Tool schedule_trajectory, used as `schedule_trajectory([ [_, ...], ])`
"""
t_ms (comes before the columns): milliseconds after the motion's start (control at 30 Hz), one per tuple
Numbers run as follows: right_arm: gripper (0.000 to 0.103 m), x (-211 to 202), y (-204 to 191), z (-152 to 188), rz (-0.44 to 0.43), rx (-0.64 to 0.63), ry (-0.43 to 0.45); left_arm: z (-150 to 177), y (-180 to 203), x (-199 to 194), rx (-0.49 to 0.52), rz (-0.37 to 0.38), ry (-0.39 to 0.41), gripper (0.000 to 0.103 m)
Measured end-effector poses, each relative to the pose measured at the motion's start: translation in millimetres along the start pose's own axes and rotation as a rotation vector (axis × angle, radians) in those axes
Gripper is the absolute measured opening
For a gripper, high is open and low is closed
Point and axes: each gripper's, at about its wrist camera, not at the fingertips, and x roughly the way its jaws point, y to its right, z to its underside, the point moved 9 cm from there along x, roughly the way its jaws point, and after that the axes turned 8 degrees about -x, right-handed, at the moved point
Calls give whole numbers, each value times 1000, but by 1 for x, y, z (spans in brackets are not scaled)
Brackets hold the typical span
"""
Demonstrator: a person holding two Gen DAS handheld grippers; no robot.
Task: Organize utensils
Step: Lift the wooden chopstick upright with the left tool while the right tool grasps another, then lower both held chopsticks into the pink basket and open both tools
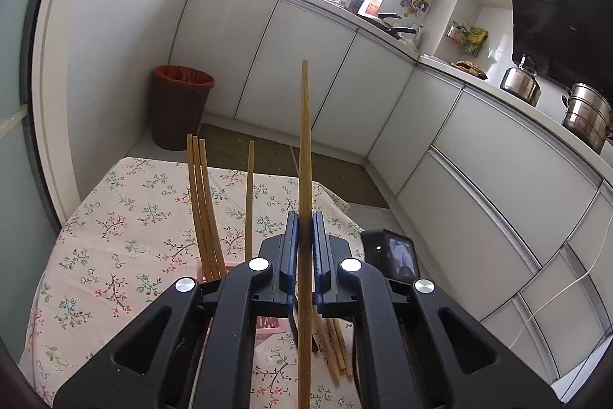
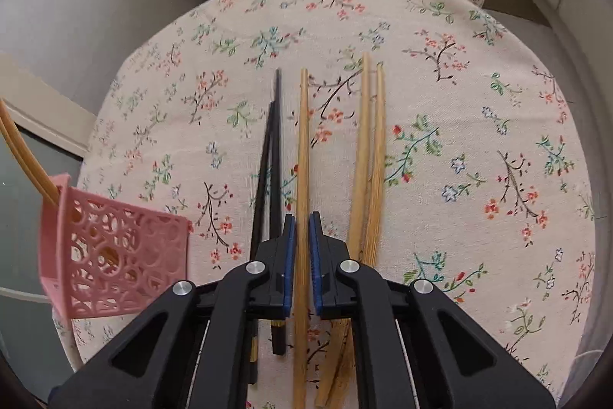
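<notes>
My left gripper (image 1: 305, 229) is shut on a bamboo chopstick (image 1: 305, 148) and holds it upright above the floral tablecloth (image 1: 126, 217). Several bamboo chopsticks (image 1: 203, 202) stand in the pink perforated holder (image 1: 205, 271), which is mostly hidden behind the gripper. My right gripper (image 2: 302, 232) is low over the table, its jaws close on either side of a bamboo chopstick (image 2: 302, 148) lying on the cloth. Two black chopsticks (image 2: 270, 160) lie to its left and two bamboo chopsticks (image 2: 369, 148) to its right. The pink holder (image 2: 115, 252) stands at the left.
A brown waste bin with a red liner (image 1: 180, 106) stands on the floor beyond the table. White kitchen cabinets (image 1: 306, 64) run along the back and right, with a kettle (image 1: 521, 81) and a steel pot (image 1: 586, 117) on the counter. A small camera (image 1: 394, 252) sits at the table's right.
</notes>
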Motion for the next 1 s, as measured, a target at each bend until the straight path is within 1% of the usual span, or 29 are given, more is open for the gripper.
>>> schedule_trajectory([
  [133, 7, -39, -2, -20, -46, 11, 126, -4, -5, -2, -7, -6, 18, 7],
  [200, 7, -57, -7, -30, -52, -6, 202, -6, -7, -1, -20, 0, 28, 7],
  [267, 7, -78, -13, -40, -49, -38, 289, -9, -9, -2, -17, -8, 58, 7],
  [367, 7, -116, -28, -54, -81, -79, 438, -19, -16, -3, -30, -14, 129, 7],
  [433, 7, -146, -41, -60, -98, -117, 570, -26, -20, -4, -42, -17, 177, 7],
  [500, 7, -173, -54, -64, -139, -136, 687, -31, -23, -3, -24, -39, 215, 6],
  [600, 7, -203, -60, -66, -172, -134, 808, -32, -24, -1, -7, -55, 249, 6],
  [700, 7, -217, -62, -67, -195, -119, 873, -35, -21, 1, 17, -58, 299, 7],
  [733, 7, -218, -64, -67, -193, -123, 883, -35, -21, 2, 35, -65, 314, 7],
  [867, 7, -212, -76, -66, -158, -175, 884, -27, -24, 14, 94, -105, 332, 7],
  [1000, 7, -207, -88, -59, -158, -197, 872, -25, -35, 19, 81, -112, 384, 6],
])
